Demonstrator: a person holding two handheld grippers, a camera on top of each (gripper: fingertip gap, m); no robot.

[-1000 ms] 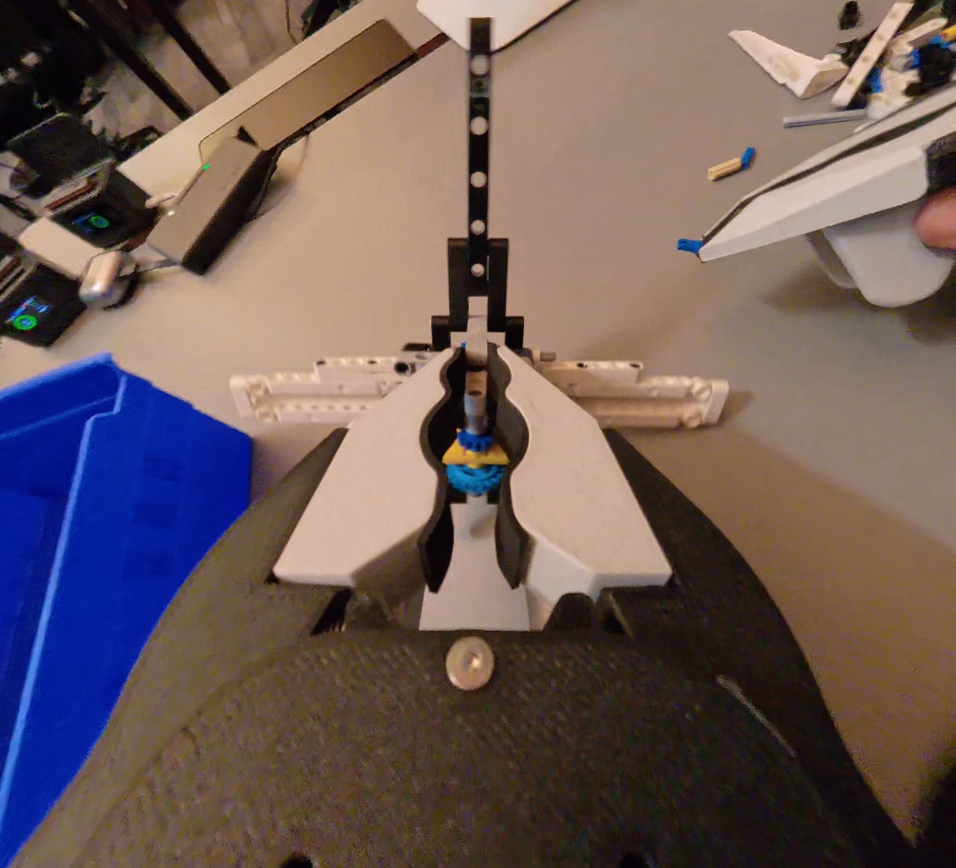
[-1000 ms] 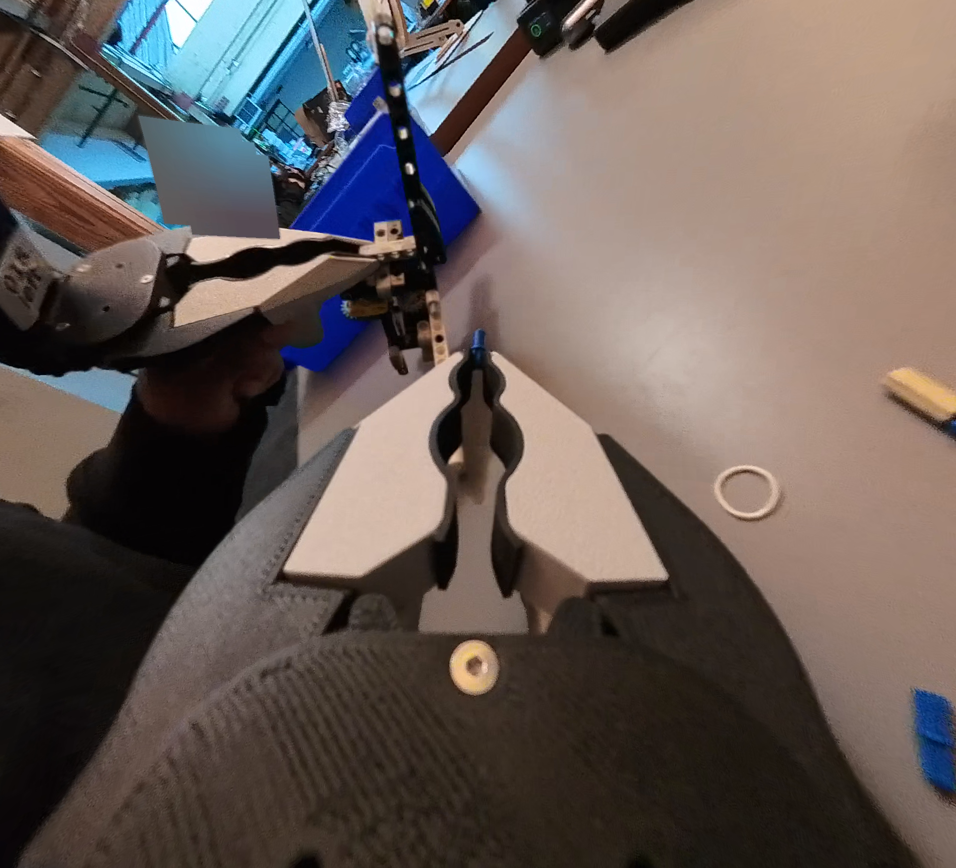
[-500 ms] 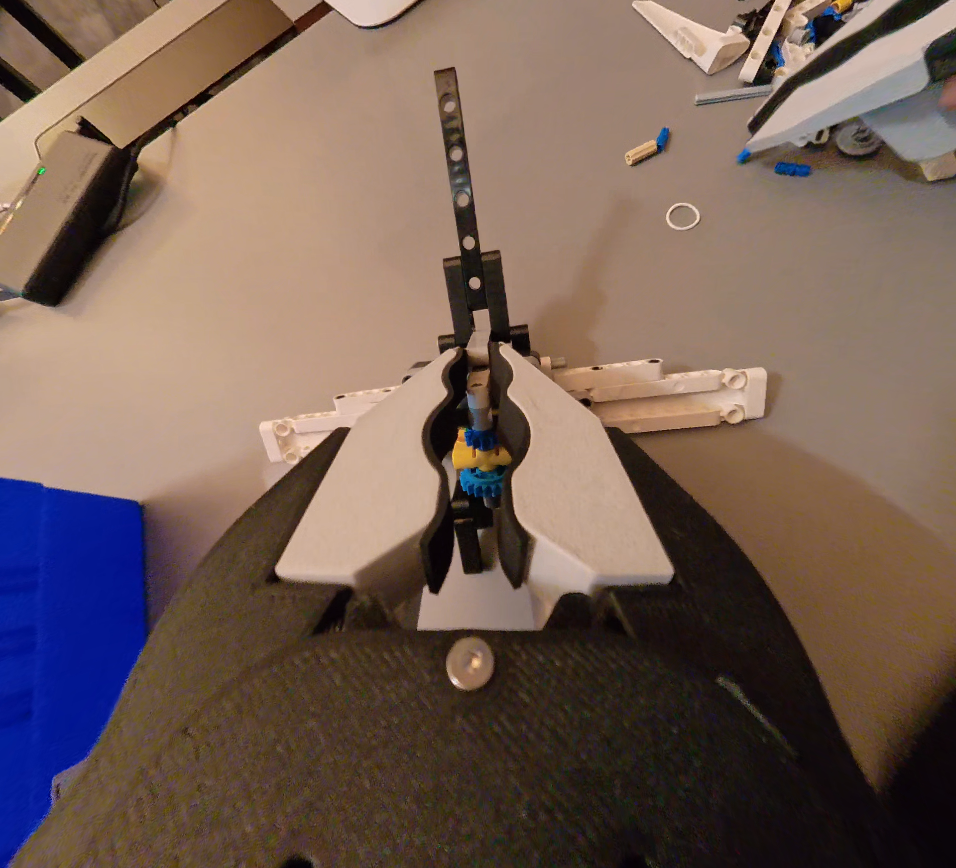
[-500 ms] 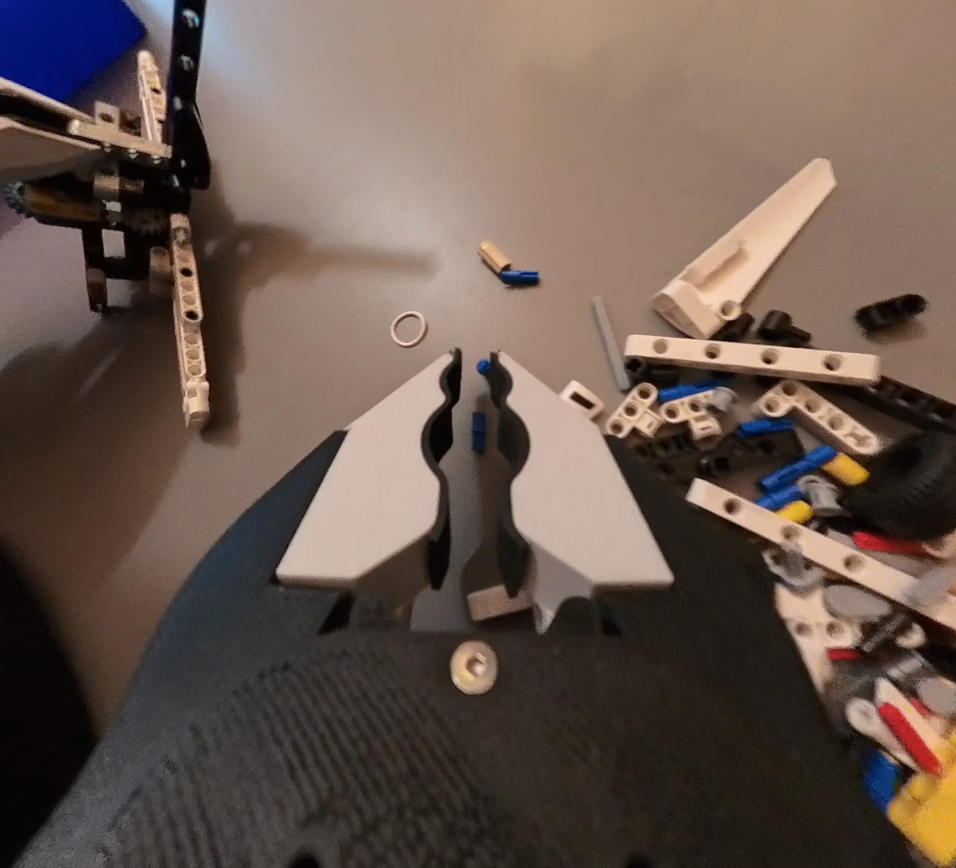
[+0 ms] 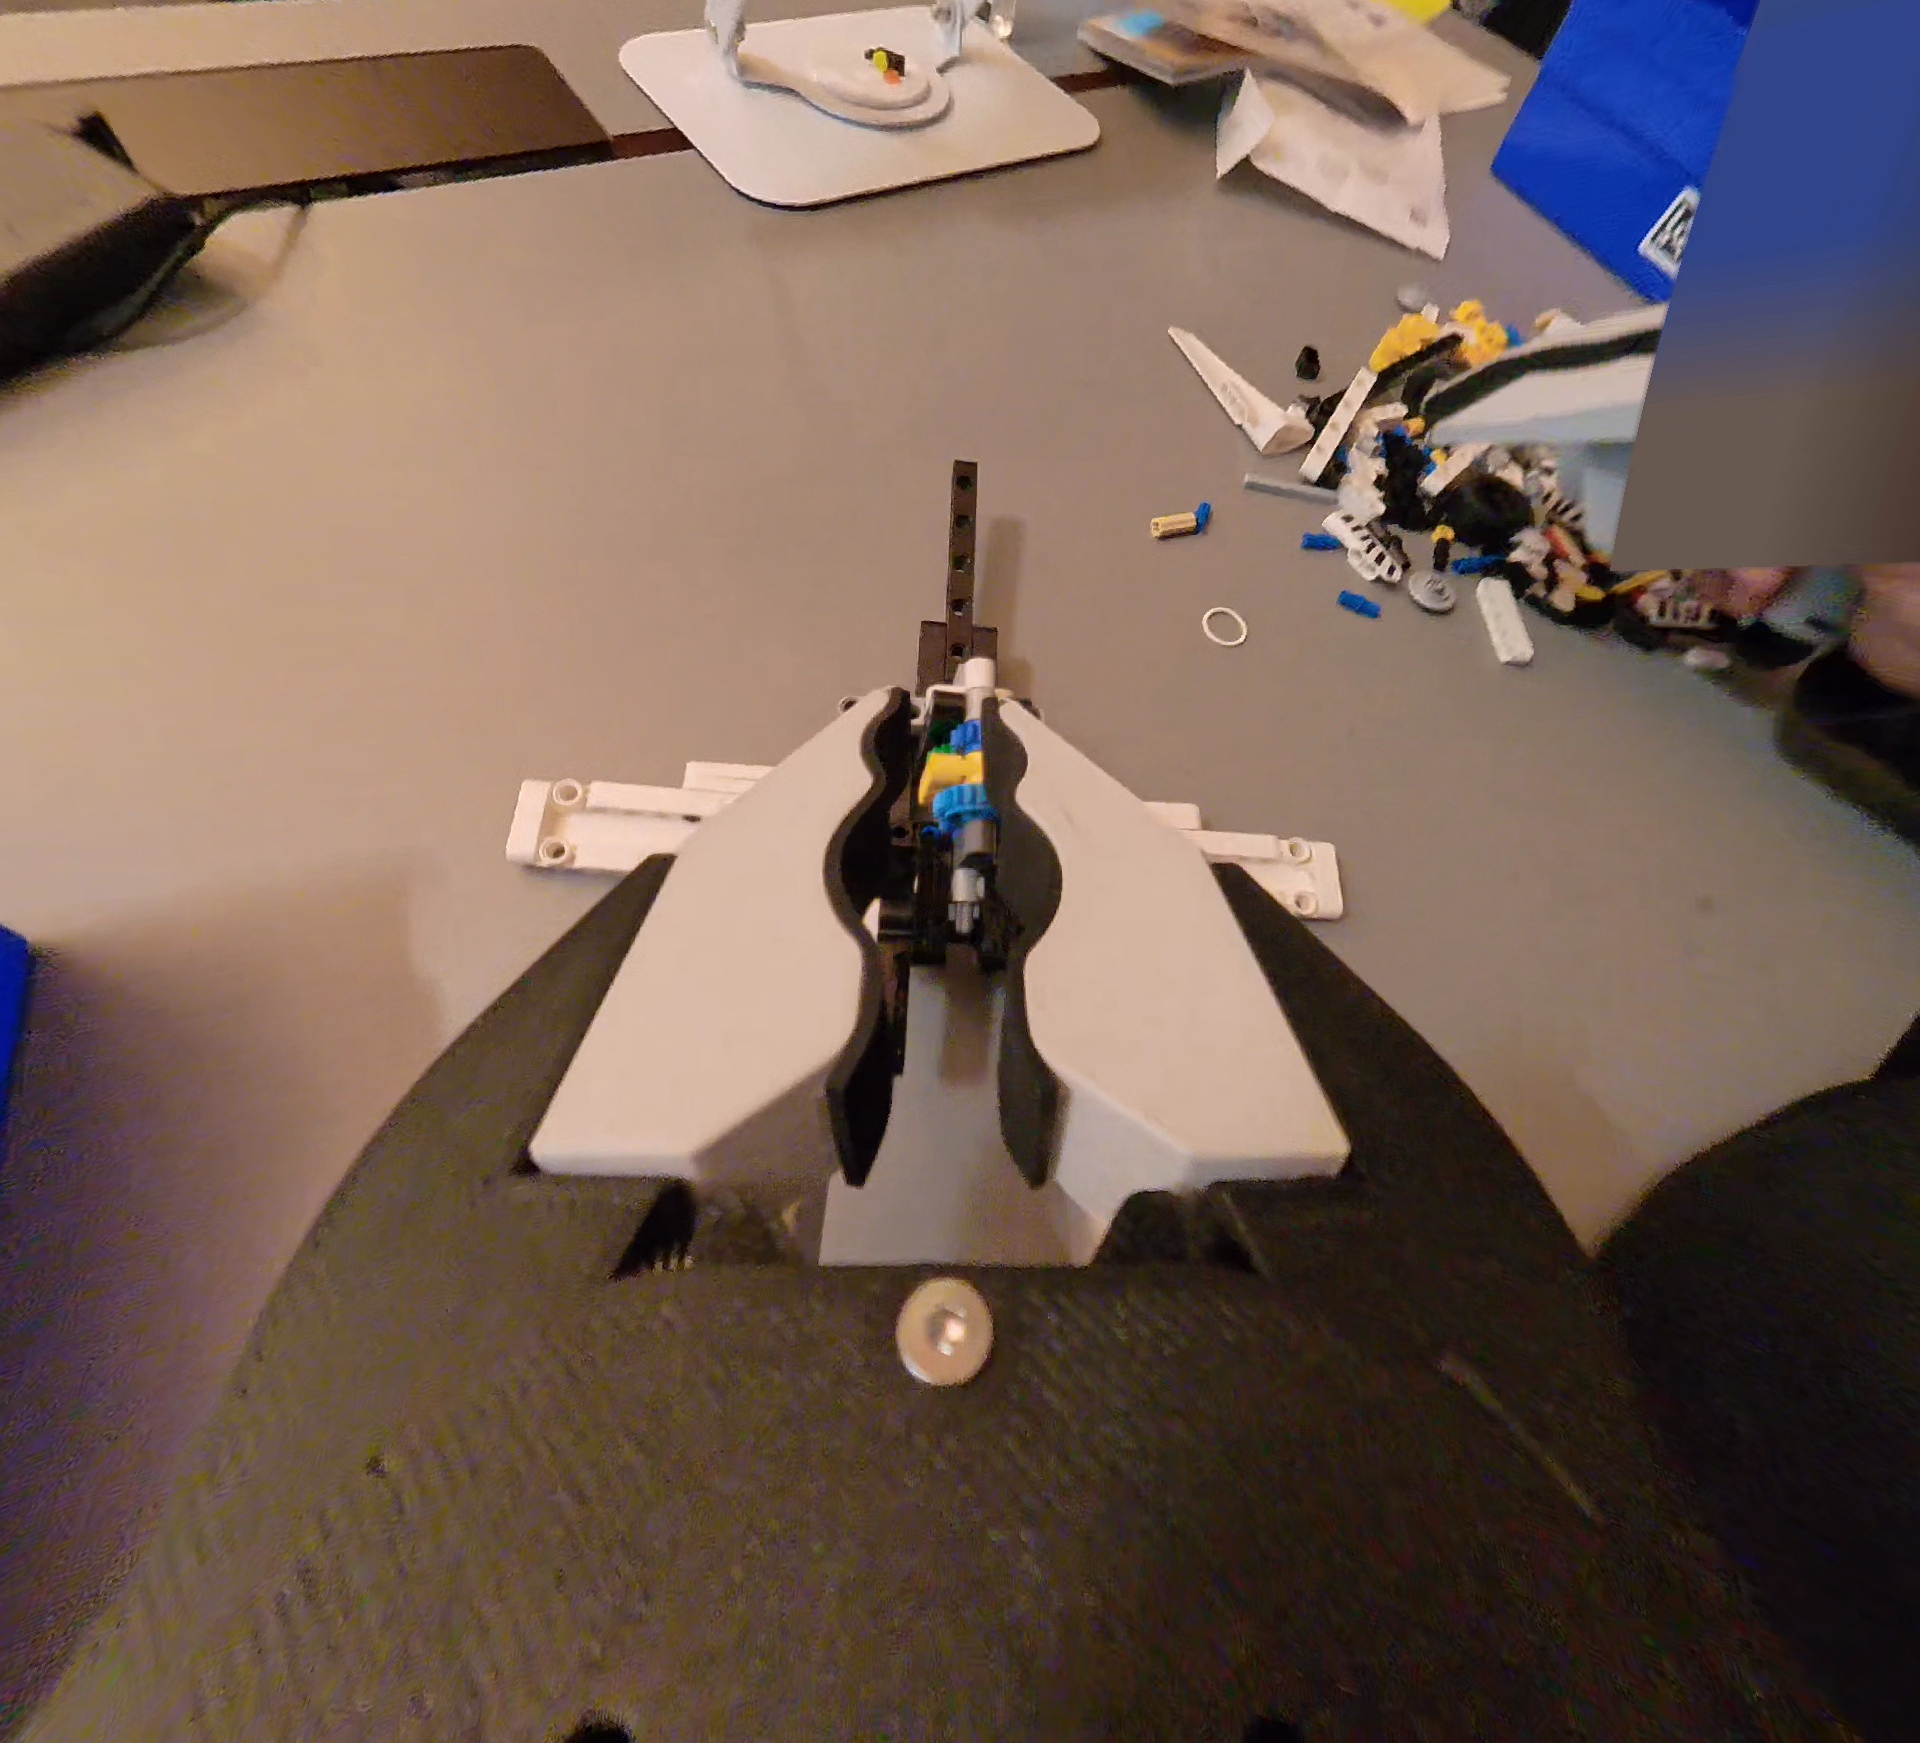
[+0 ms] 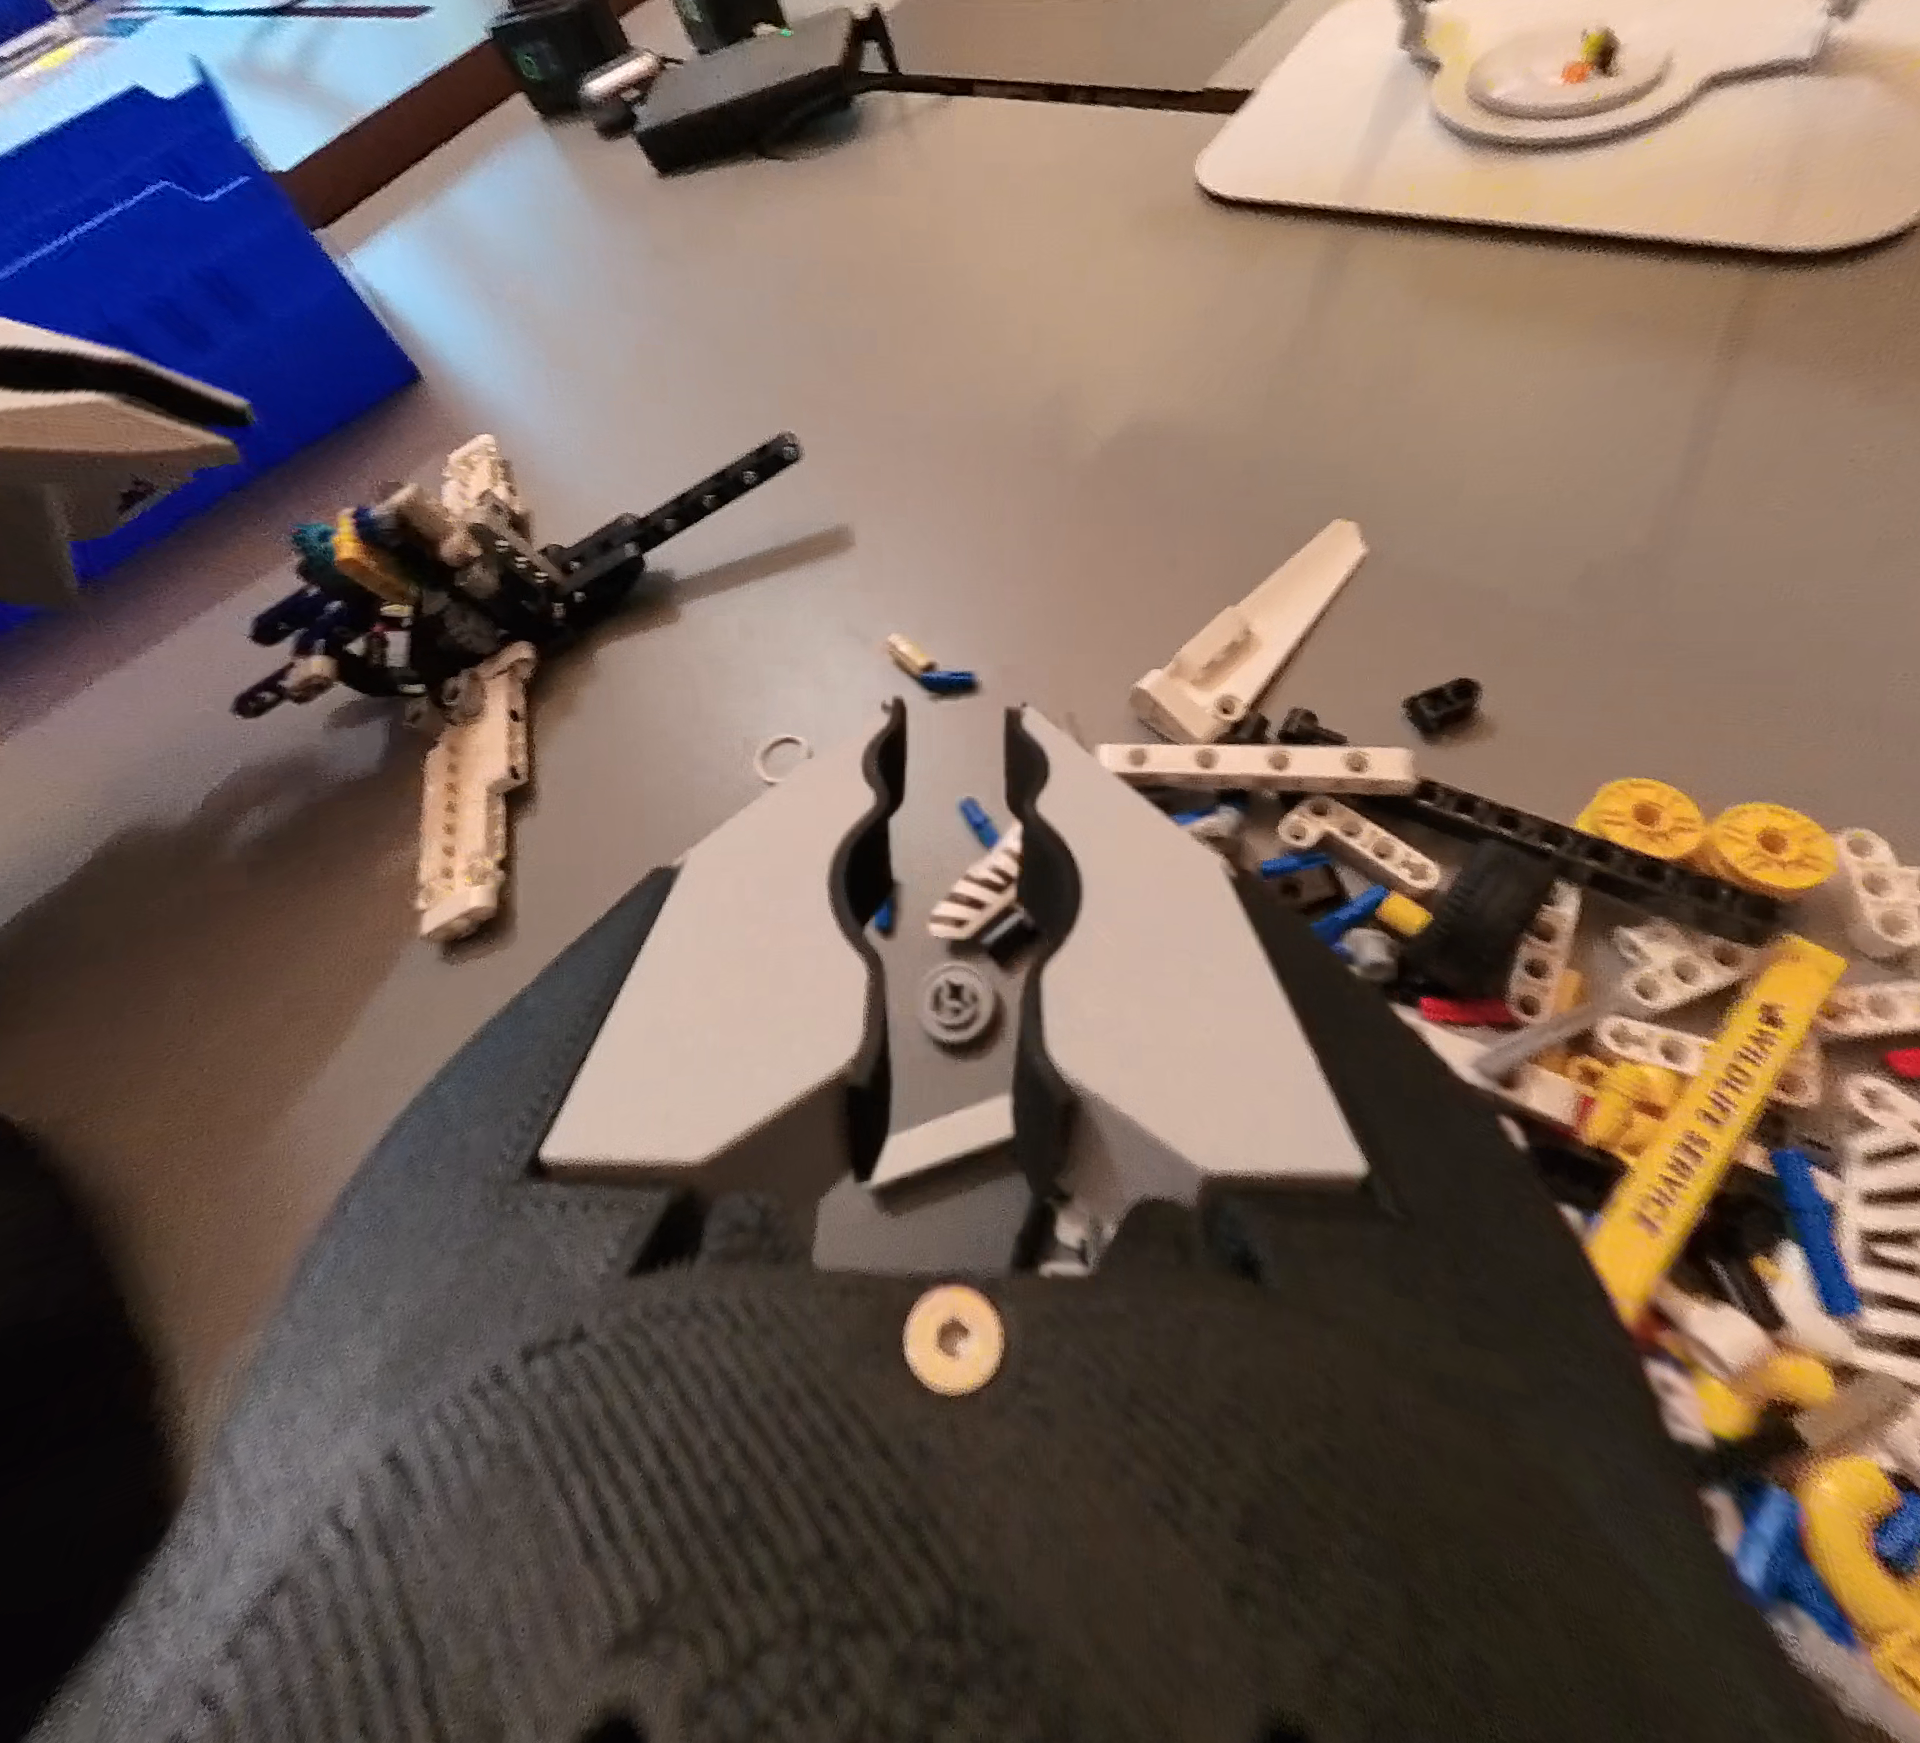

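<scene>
A small brick assembly (image 5: 963, 550) lies on the grey table (image 5: 520, 467). It has a long black beam, white beams (image 5: 603, 820) and yellow and blue gear parts (image 5: 951, 779). My left gripper (image 5: 940, 706) hovers right over it with its jaws parted. The right wrist view shows that gripper (image 6: 234, 426) apart from the assembly (image 6: 468, 592). My right gripper (image 6: 954, 717) is open and empty over the near edge of a pile of loose bricks (image 6: 1558, 914). A small blue pin (image 6: 977, 823) lies on the table between its fingers.
A white ring (image 6: 781, 755), a tan and blue pin (image 6: 925, 659) and a white wing piece (image 6: 1247, 633) lie near the pile. A blue bin (image 6: 156, 259) stands left. A white stand base (image 6: 1558, 124) and black devices (image 6: 727, 83) sit at the back. Papers (image 5: 1330, 83) lie far right. Across from one pair of fingers to the other is roughly 25 centimeters. It is some 9 centimeters from my right tips to the white wing piece (image 6: 1247, 633). It turns up in the left wrist view (image 5: 1229, 394) as well.
My left jaws have widened and the assembly, held up before, now lies on the table. My right gripper let go of a blue pin, opened and swung over the brick pile.
</scene>
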